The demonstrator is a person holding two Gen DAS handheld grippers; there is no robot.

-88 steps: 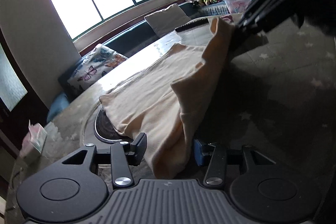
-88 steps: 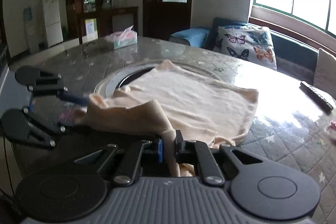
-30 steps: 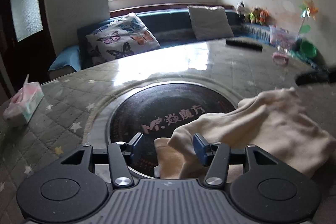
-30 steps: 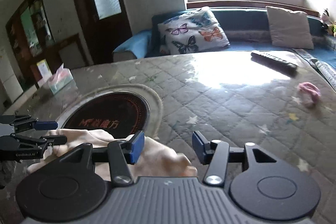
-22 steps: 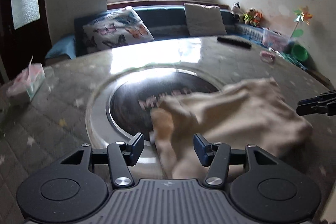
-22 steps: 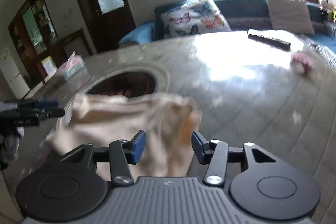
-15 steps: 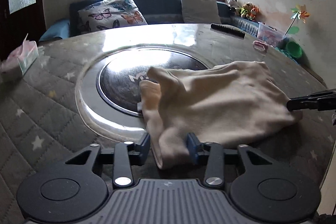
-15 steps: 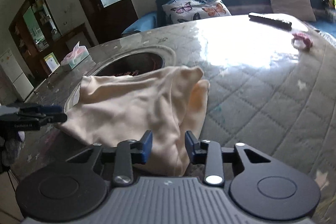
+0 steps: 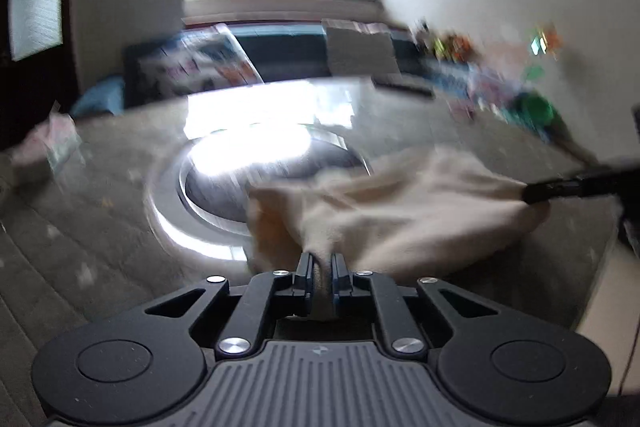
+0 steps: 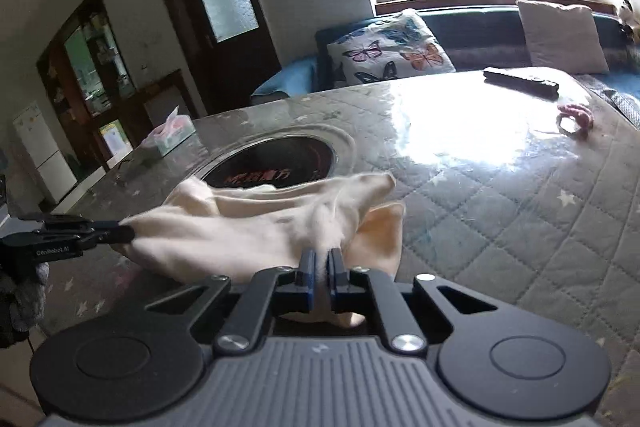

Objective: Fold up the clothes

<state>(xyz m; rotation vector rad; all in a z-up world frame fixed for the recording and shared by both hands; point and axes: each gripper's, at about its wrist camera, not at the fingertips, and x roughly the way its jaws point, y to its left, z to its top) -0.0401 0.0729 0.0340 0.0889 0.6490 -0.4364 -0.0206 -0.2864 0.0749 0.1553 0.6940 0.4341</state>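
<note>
A cream garment (image 9: 404, 211) lies folded and bunched on the quilted table, partly over the round dark inset (image 9: 224, 187). My left gripper (image 9: 320, 263) is shut on the garment's near edge; the view is motion-blurred. My right gripper (image 10: 321, 259) is shut on the garment's (image 10: 256, 227) other near corner. Each gripper shows in the other's view: the right one (image 9: 532, 193) at the cloth's right end, the left one (image 10: 124, 231) at its left end. The cloth is stretched between them.
A tissue box (image 10: 170, 135) stands at the table's far left. A remote (image 10: 520, 81) and a pink hair tie (image 10: 576, 117) lie at the far right. A sofa with a butterfly cushion (image 10: 388, 51) runs behind the table, under the window.
Both grippers were open over the cloth and have shut on its near edge. The cloth is now pulled taut and lifted at both pinched points.
</note>
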